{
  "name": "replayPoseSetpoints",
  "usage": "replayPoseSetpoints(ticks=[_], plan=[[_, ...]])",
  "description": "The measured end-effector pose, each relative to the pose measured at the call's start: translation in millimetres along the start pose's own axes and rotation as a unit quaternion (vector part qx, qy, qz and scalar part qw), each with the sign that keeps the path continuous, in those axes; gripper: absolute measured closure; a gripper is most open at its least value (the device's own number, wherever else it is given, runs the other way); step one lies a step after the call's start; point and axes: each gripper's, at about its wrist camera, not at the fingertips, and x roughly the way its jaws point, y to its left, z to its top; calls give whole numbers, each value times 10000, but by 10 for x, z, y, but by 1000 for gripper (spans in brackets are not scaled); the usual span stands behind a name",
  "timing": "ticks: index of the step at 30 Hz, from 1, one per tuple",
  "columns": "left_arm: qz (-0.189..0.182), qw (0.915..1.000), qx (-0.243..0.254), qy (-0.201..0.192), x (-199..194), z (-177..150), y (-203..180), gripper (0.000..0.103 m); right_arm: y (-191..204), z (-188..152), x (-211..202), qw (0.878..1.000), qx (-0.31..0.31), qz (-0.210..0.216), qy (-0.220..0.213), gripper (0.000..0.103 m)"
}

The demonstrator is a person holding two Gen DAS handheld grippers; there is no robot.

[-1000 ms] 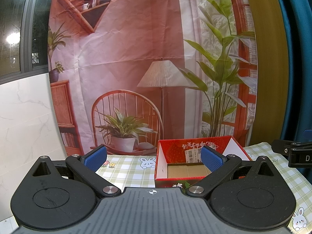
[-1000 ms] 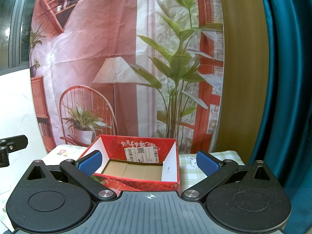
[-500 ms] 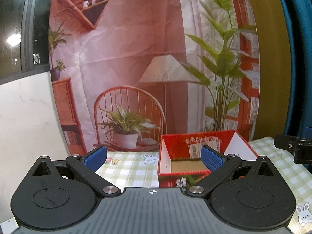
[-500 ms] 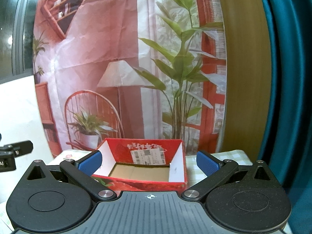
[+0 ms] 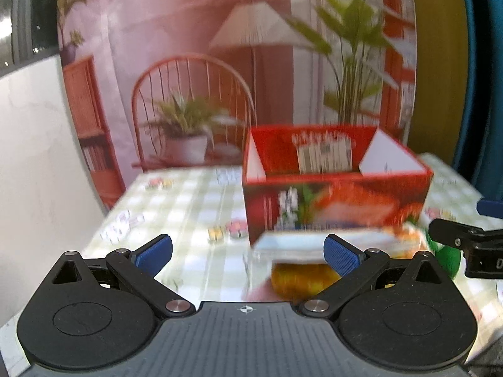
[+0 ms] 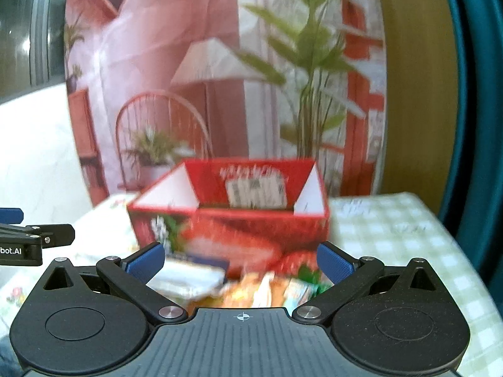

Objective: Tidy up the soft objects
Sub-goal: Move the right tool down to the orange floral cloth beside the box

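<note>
A red open-topped cardboard box (image 5: 336,201) (image 6: 232,223) stands on the green checked tablecloth (image 5: 188,207) (image 6: 386,235). In front of it lies a blurred heap of soft packets: a pale flat packet (image 5: 298,245) (image 6: 188,276), a yellow-orange one (image 5: 301,278) (image 6: 251,289) and something green (image 5: 444,254). My left gripper (image 5: 248,253) hangs open above the cloth, its right finger over the pale packet. My right gripper (image 6: 240,260) is open too, above the heap, nothing between its fingers. Both views are motion-blurred.
A printed backdrop (image 5: 220,62) with a chair, lamp and plants hangs behind the table. A white marble wall (image 5: 37,144) is at the left and a teal curtain (image 6: 478,94) at the right. Open cloth lies left of the box.
Both grippers have tilted downward and dropped lower, so the box's front face and the heap of packets before it have come into view. Both stay open.
</note>
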Motion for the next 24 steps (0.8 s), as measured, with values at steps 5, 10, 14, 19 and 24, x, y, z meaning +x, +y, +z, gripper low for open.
replayPoseSetpoints(ticks=[5, 10, 14, 19, 24], plan=[[-157, 9990, -125, 393, 196, -132, 48, 0, 102, -210, 178, 9990, -141, 129, 403, 0], [-362, 9968, -129, 698, 390, -248, -12, 0, 238, -343, 284, 9968, -466, 147, 631, 0], [-587, 9933, -276, 953, 549, -381, -18, 0, 256, -478, 398, 9957, -487, 98, 788, 5], [-769, 9908, -412, 1037, 672, -490, -13, 0, 188, -592, 517, 9935, -471, 210, 1018, 22], [-901, 9888, -494, 1085, 827, -590, -11, 0, 155, -670, 611, 9916, -450, 329, 1164, 26]])
